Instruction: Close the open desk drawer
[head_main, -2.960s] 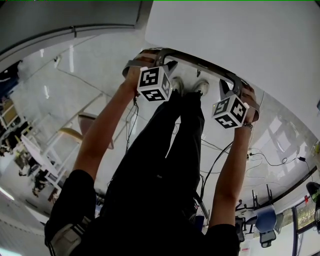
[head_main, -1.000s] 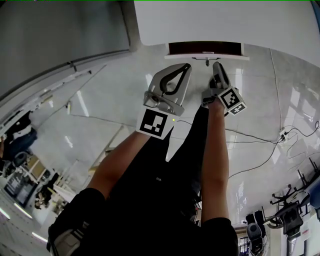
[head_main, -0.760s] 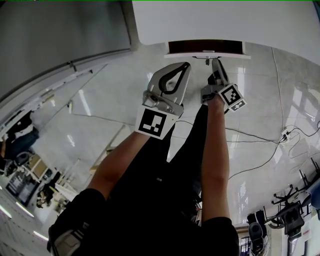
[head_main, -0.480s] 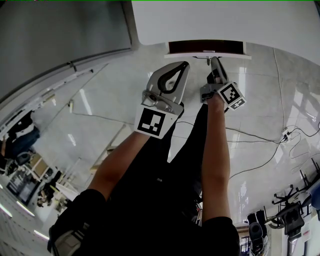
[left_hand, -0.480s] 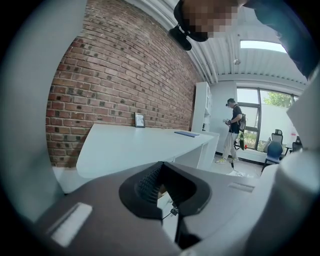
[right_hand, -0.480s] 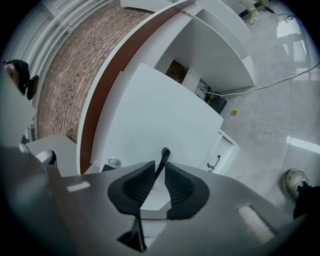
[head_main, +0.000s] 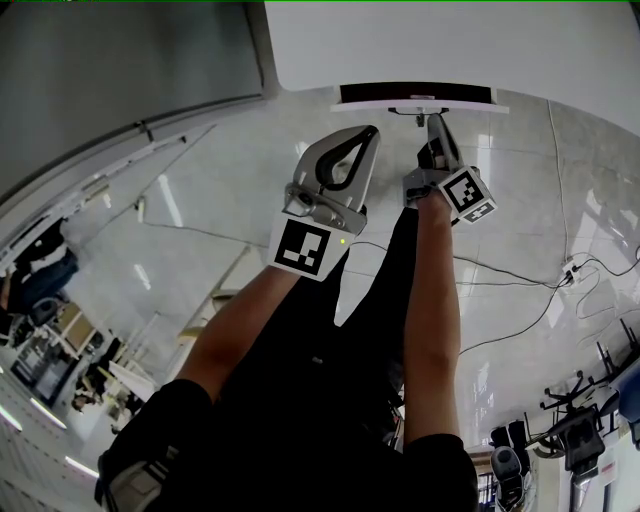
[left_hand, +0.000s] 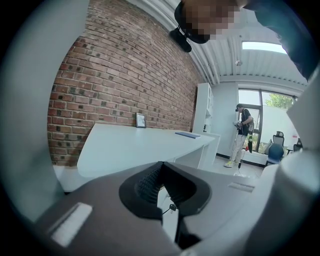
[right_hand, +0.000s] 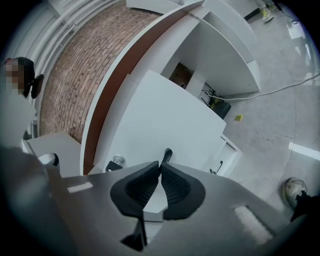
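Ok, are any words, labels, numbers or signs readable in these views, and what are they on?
No readable text anywhere.
Left marker cube, head view: black-and-white square pattern, no letters.
Right marker cube: the same kind of pattern only.
Small frame on the white desk: too small to read.
Blue flat item on that desk: no print can be made out.

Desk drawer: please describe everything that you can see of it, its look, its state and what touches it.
The desk drawer is white, with a flat, smooth front that looks like painted board. It stands partly open under the white desk top, showing a dark strip of its inside. Its front carries a small dark handle and a round lock. The right gripper is closing its jaws at the handle; a firm grip cannot be confirmed.
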